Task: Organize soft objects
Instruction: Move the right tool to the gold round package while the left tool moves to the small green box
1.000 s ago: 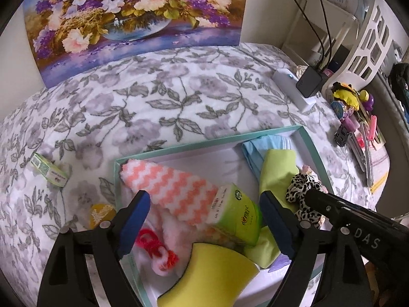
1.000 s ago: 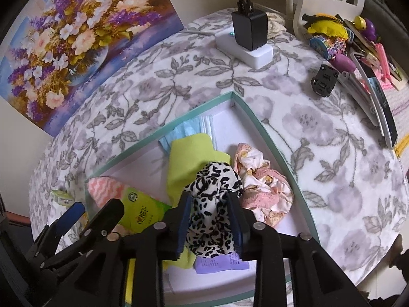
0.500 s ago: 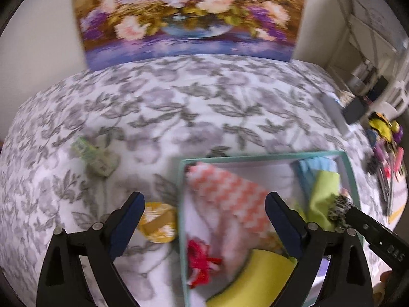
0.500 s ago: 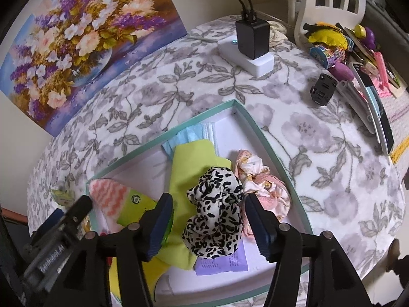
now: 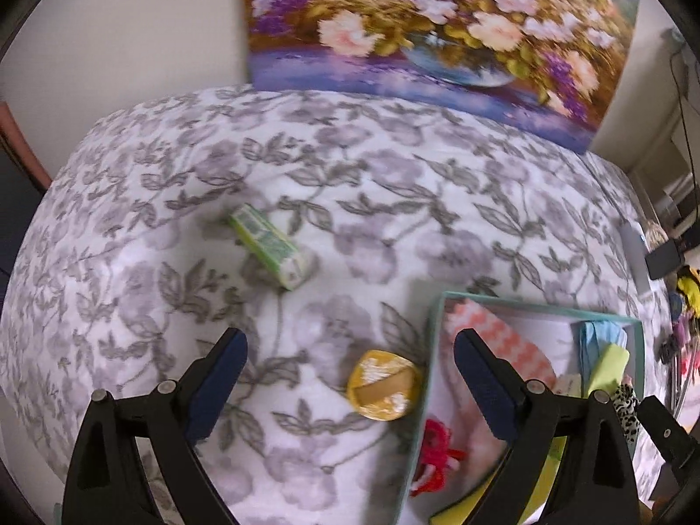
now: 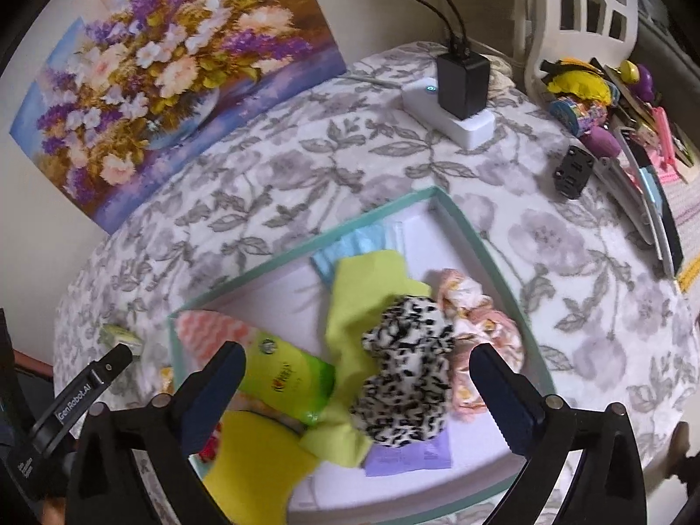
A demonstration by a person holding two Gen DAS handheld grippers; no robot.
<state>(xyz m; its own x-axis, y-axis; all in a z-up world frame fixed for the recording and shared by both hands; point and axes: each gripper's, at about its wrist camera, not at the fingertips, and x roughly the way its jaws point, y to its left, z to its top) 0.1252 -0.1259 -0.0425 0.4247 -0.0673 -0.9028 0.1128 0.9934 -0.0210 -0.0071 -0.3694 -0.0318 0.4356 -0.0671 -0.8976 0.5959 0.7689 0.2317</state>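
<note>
Floral bedspread [image 5: 350,183], teal tray [image 6: 477,236] near its right edge: right gripper [image 6: 356,389] just sprung wide, leopard scrunchie [image 6: 407,376] released onto tray's heap; left gripper [image 5: 350,378] wide, empty, now shifted over yellow disc [image 5: 385,389] beside tray's left rim.

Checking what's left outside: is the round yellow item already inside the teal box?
No, the round yellow item lies on the floral cloth, just outside the teal box.

Left wrist view smeared: painting [image 5: 437,26] soft, small green box [image 5: 273,246] print unreadable. Yellow sponge [image 6: 253,463] partly behind right gripper [image 6: 356,387] arm. Tray [image 6: 503,271] near rim cut by frame edge.
</note>
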